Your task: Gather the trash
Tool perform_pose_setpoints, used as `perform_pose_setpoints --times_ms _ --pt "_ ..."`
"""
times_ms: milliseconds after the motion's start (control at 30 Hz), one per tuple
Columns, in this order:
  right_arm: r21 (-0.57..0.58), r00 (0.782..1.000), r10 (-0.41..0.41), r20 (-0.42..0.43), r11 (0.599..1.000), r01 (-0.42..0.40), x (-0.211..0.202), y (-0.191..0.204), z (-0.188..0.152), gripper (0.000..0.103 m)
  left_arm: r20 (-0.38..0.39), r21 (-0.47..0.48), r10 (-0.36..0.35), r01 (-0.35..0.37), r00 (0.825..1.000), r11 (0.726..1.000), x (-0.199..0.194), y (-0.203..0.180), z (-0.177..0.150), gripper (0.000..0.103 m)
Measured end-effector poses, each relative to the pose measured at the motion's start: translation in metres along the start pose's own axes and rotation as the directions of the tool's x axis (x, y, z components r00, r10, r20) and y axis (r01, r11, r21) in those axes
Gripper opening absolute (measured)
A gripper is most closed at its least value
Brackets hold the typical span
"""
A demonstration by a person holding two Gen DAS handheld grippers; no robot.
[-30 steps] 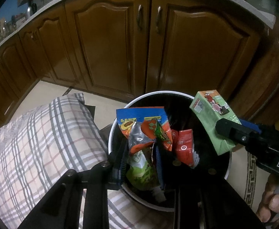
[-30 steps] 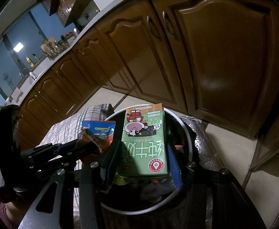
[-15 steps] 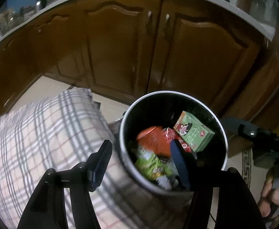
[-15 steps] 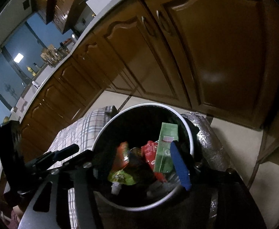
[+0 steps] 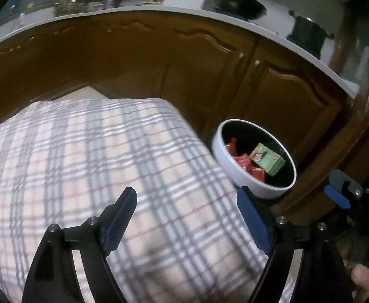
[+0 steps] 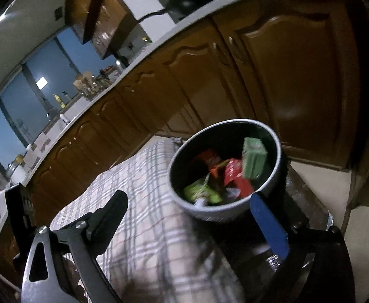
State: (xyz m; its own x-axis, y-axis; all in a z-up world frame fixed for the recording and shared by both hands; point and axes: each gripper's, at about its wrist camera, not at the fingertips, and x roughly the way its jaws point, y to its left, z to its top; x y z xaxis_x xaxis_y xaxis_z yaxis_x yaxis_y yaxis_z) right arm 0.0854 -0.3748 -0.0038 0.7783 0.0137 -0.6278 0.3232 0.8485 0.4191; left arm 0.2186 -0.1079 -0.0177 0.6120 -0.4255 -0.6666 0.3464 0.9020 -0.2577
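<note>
Both grippers gape wide, holding nothing; the carton (image 5: 267, 160) and wrappers (image 6: 235, 174) lie in the bin (image 5: 235, 169), far right of the left gripper (image 5: 187, 217); the right gripper (image 6: 194, 214) is nearer, the bin just beyond its fingers.

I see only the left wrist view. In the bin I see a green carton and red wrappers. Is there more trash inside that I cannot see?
Observer: Yes. The right wrist view shows a light green pouch at the near side of the bin, hidden from you by the rim.
Operator: Is the right gripper holding something?
Observer: No. The right gripper is open and empty, with the bin just beyond its fingers.
Operator: How does the green carton lie?
Observer: The green carton leans against the bin's far wall, beside the red wrappers.
</note>
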Motion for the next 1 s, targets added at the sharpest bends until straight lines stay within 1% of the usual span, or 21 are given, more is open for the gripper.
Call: perform_pose_setpoints --times_ms 133,233,267,300,333,367,433,500,533,567,667,733,900,1000 --pt "-0.069 0.999 -0.018 0.043 0.997 0.021 -0.018 0.029 -0.018 0.102 0.070 0.000 0.039 -0.040 0.997 0.999 -0.038 0.011 -0.019 0.083" --pt "-0.120 0.996 -0.030 0.089 0.992 0.041 -0.034 0.048 -0.029 0.102 0.132 0.004 0.063 -0.064 0.989 0.998 -0.068 0.013 -0.030 0.087" --pt "-0.142 0.993 -0.033 0.112 0.989 0.049 -0.041 0.055 -0.031 0.102 0.155 0.008 0.069 -0.071 0.986 0.997 -0.078 0.012 -0.033 0.090" --pt "-0.161 0.990 -0.039 0.134 0.985 0.060 -0.048 0.062 -0.033 0.102 0.181 0.009 0.077 -0.080 0.980 0.997 -0.087 0.011 -0.037 0.095" --pt "-0.179 0.987 -0.046 0.156 0.981 0.074 -0.054 0.067 -0.034 0.102 0.212 0.009 0.094 -0.098 0.973 0.995 -0.097 0.008 -0.043 0.099" --pt "-0.199 0.981 -0.049 0.190 0.976 0.088 -0.063 0.074 -0.036 0.103 0.255 0.009 0.117 -0.123 0.960 0.992 -0.108 0.005 -0.050 0.102" --pt "-0.234 0.960 -0.045 0.277 0.966 0.113 -0.077 0.085 -0.045 0.103 0.321 0.006 0.159 -0.170 0.934 0.985 -0.124 0.003 -0.065 0.102" --pt "-0.272 0.933 -0.052 0.355 0.949 0.157 -0.084 0.094 -0.060 0.103 0.350 0.008 0.182 -0.197 0.919 0.980 -0.132 0.001 -0.077 0.102" --pt "-0.281 0.930 -0.059 0.364 0.945 0.170 -0.084 0.095 -0.065 0.103 0.366 0.009 0.196 -0.214 0.910 0.977 -0.136 0.000 -0.086 0.102" --pt "-0.289 0.929 -0.068 0.365 0.940 0.182 -0.080 0.097 -0.071 0.103 0.375 0.012 0.201 -0.222 0.905 0.975 -0.137 -0.001 -0.094 0.102" --pt "-0.305 0.935 -0.073 0.347 0.934 0.186 -0.066 0.096 -0.085 0.103 0.399 0.026 0.231 -0.263 0.888 0.965 -0.141 -0.003 -0.110 0.102" --pt "-0.302 0.939 -0.079 0.336 0.935 0.187 -0.059 0.093 -0.091 0.103 0.402 0.033 0.251 -0.288 0.880 0.957 -0.142 -0.004 -0.119 0.102" --pt "-0.306 0.942 -0.092 0.324 0.932 0.197 -0.051 0.088 -0.106 0.103 0.401 0.055 0.266 -0.313 0.876 0.948 -0.133 -0.005 -0.127 0.102" --pt "-0.307 0.941 -0.101 0.322 0.929 0.205 -0.050 0.087 -0.109 0.103 0.404 0.060 0.283 -0.334 0.870 0.941 -0.130 -0.006 -0.127 0.102"
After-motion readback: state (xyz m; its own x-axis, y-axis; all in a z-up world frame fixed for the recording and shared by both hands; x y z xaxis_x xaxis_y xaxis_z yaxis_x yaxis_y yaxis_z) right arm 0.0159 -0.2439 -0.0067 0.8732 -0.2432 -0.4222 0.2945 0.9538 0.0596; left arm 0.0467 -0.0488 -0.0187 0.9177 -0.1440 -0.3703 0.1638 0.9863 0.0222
